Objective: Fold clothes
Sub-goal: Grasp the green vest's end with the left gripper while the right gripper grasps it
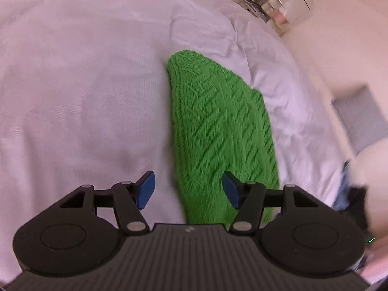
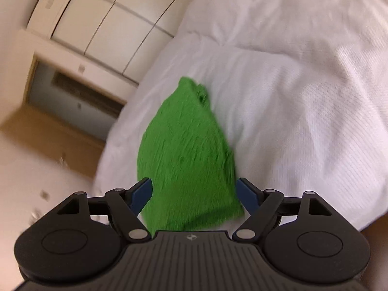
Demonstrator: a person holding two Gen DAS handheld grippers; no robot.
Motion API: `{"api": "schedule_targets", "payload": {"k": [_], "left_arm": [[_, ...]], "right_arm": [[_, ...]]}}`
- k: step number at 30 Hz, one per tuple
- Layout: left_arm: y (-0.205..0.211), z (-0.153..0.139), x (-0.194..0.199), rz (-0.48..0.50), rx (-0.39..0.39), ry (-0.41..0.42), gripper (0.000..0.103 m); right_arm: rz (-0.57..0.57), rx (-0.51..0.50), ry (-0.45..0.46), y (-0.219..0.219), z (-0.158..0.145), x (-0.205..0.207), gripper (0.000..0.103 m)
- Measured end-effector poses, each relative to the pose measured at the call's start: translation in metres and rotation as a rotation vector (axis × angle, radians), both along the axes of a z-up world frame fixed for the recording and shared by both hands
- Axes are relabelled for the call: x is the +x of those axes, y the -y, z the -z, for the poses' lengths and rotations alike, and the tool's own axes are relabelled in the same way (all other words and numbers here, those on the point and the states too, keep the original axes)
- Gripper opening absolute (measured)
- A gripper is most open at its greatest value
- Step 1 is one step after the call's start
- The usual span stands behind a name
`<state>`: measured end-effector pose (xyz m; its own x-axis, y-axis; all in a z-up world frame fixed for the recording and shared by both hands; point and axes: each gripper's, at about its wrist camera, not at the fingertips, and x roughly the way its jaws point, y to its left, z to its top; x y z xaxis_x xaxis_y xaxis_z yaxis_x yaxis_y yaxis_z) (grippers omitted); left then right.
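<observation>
knit [image 1: 218, 126] folded, green, lies on bed [image 1: 72, 97] near its edge | left gripper [image 1: 188, 189] jaws apart, empty | right gripper [image 2: 194, 194] jaws apart, empty

Bed [image 1: 72, 84] wide open left of green knit [image 1: 218, 126]; knit lies near bed edge, cabinet [image 2: 101, 24] beyond that edge.

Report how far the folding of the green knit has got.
Done: the green knit lies on the white bedding as a narrow doubled-over bundle. In hand: nothing; the left tongs and right tongs are open, pads off the cloth. Left: perhaps one more fold, hard to judge through blur.
</observation>
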<state>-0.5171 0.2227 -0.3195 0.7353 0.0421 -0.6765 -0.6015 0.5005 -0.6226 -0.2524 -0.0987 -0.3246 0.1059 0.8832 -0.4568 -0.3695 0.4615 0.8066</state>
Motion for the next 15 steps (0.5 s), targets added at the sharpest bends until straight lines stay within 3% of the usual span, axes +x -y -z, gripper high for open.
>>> {"api": "schedule_targets", "payload": {"k": [6,10,15], "left_arm": [[-0.04,0.032,0.027,-0.025,-0.138,0.08,0.057],[-0.058,0.047,0.044,0.008,-0.206,0.151,0.05],[-0.076,0.063,0.068,0.073,-0.252,0.218,0.049]], "right_arm": [[-0.011,0.008,-0.058,-0.033,0.022,0.045,0.079],[-0.1,0.028,-0.088,-0.062,0.034,0.062,0.078],[-0.243,0.055,-0.124,-0.096,0.051,0.082,0.066]]}}
